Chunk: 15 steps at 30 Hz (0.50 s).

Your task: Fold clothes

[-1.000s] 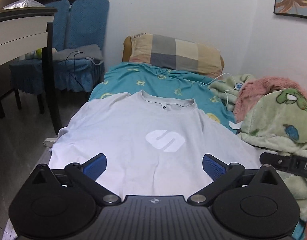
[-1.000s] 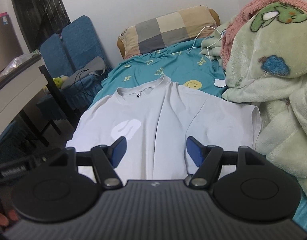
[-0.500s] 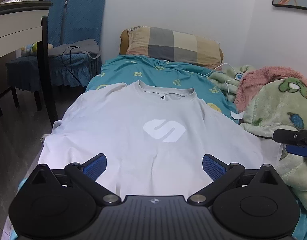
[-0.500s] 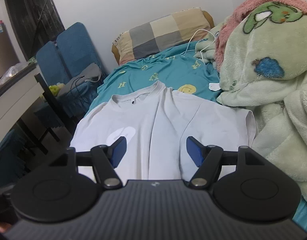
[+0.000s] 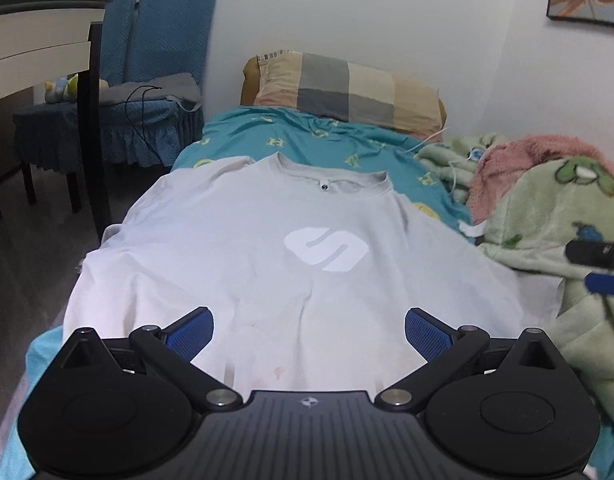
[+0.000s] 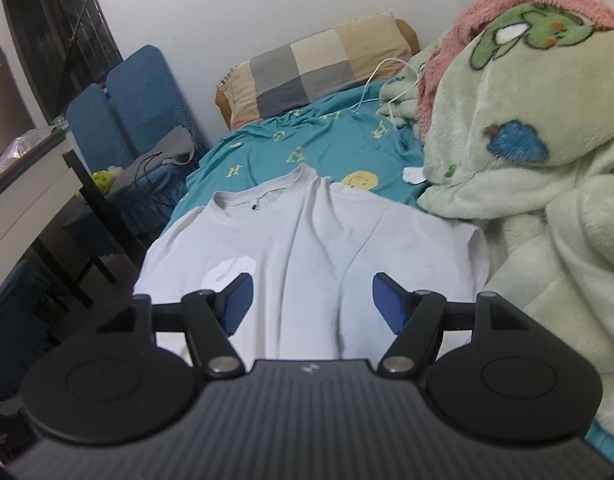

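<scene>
From the left wrist view, the left gripper points forward and tilts down over the near hem of a pale grey T-shirt. Its two blue pads stand wide apart, released, with nothing between them but open air above the cloth. The T-shirt lies flat, front up, on the bed, its collar toward twelve o'clock and a white logo just past the middle. At twelve o'clock beyond the collar sits a checked pillow against the wall. A green plush blanket is heaped at three o'clock, touching the shirt's right edge. The tip of the right gripper enters blurred at three o'clock, over the blanket. A blue chair stands at ten o'clock, beside a pale tabletop.

From the right wrist view, the right gripper also points forward and downward, hovering above the right half of the T-shirt near the sleeve. Its pads are parted, released, gripping nothing. Long creases run through the shirt from the collar toward six o'clock. The blanket rises high from one to four o'clock, the pillow sits at twelve, the chair at ten.
</scene>
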Available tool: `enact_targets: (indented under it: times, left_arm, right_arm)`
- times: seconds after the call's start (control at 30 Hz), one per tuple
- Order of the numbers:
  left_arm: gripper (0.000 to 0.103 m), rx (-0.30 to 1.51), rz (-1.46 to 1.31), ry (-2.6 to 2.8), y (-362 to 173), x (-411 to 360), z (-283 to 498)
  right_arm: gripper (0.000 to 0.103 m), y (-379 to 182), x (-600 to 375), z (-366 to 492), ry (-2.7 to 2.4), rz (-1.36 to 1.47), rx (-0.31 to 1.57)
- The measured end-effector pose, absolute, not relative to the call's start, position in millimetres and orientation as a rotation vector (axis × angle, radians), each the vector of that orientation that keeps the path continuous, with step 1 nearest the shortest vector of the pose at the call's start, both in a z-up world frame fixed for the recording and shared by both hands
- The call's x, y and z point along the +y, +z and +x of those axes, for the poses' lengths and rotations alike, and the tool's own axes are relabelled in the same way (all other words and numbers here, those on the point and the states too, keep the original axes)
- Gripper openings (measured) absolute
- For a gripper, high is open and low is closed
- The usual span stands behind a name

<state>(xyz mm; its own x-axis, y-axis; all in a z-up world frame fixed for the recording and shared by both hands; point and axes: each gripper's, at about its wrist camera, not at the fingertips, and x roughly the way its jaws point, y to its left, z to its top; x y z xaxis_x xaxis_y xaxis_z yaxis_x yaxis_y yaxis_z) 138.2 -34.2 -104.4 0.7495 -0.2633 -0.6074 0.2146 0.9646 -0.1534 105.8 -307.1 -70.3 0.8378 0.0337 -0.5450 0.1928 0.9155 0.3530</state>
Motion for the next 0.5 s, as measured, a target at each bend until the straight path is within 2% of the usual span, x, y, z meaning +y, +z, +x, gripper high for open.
enact_targets:
  times: [0.5]
  left_arm:
    - [0.103,0.654,-0.038,-0.314,-99.4,-50.3,122.2]
  right_arm:
    - [0.069,-76.7,-323.2,111.8,-0.129,0.419,0.602]
